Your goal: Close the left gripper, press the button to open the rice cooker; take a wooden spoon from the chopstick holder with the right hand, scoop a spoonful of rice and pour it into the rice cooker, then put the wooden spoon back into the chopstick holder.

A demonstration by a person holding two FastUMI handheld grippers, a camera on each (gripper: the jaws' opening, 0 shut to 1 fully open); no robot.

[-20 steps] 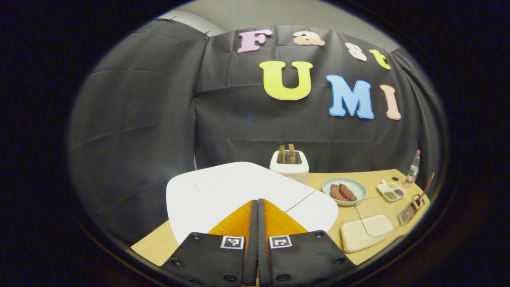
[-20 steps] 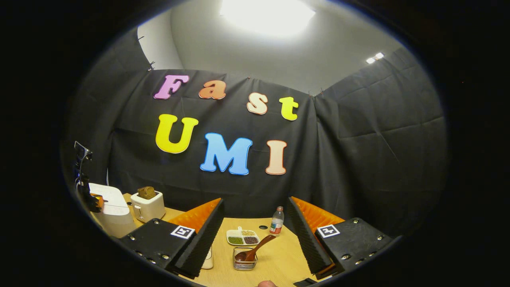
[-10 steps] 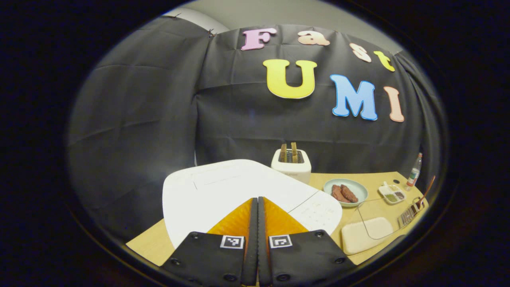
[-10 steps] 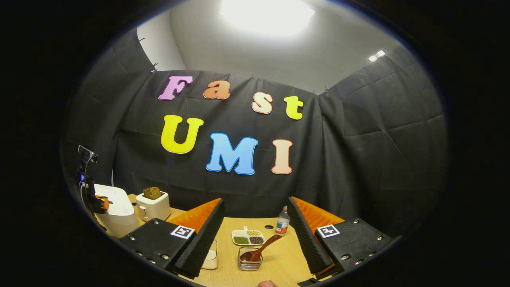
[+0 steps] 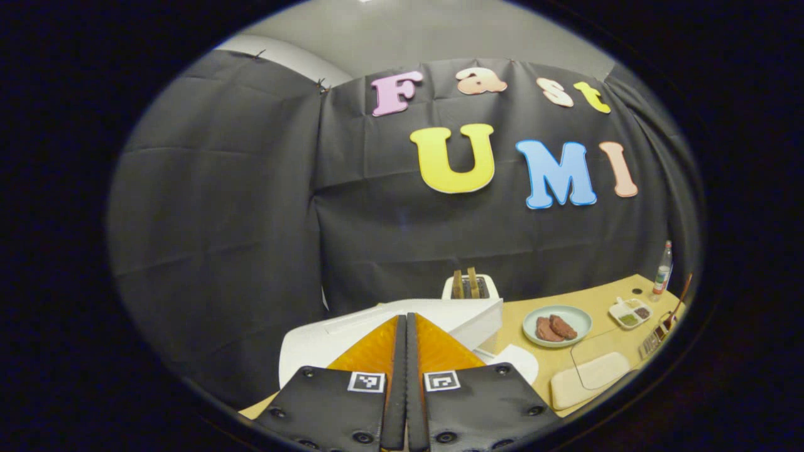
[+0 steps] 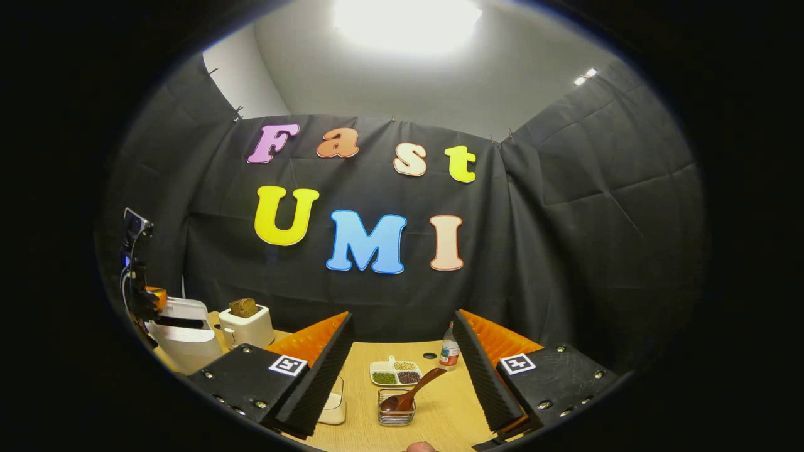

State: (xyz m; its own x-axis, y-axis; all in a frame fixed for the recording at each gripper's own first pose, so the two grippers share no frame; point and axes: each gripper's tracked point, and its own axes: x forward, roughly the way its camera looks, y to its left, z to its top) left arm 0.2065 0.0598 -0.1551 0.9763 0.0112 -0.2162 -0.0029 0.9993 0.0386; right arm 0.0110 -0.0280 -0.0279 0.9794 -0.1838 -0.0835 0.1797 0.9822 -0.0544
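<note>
My left gripper (image 5: 405, 319) is shut, with its tips just above the white rice cooker (image 5: 301, 351). The cooker's lid (image 5: 468, 317) stands raised, tilted up at its front. In the right gripper view the same cooker (image 6: 182, 336) shows a dark gap under its lid, with the left gripper (image 6: 151, 300) over it. My right gripper (image 6: 403, 317) is open and holds nothing, well above the table. Below it, a brown wooden spoon (image 6: 411, 394) leans in a wire chopstick holder (image 6: 396, 415). A clear container of rice (image 6: 333, 408) stands left of the holder, partly hidden by a finger.
A white toaster (image 6: 246, 323) with bread stands behind the cooker. A plate of meat (image 5: 557, 326), a divided dish of grains (image 6: 396, 373) and a small bottle (image 6: 448, 351) sit on the wooden table (image 6: 440, 414). Black cloth walls close the back and sides.
The cooker's lid has popped up from flat to raised. My left gripper has lifted and tilted up, still shut. The right gripper has barely shifted and stays open.
</note>
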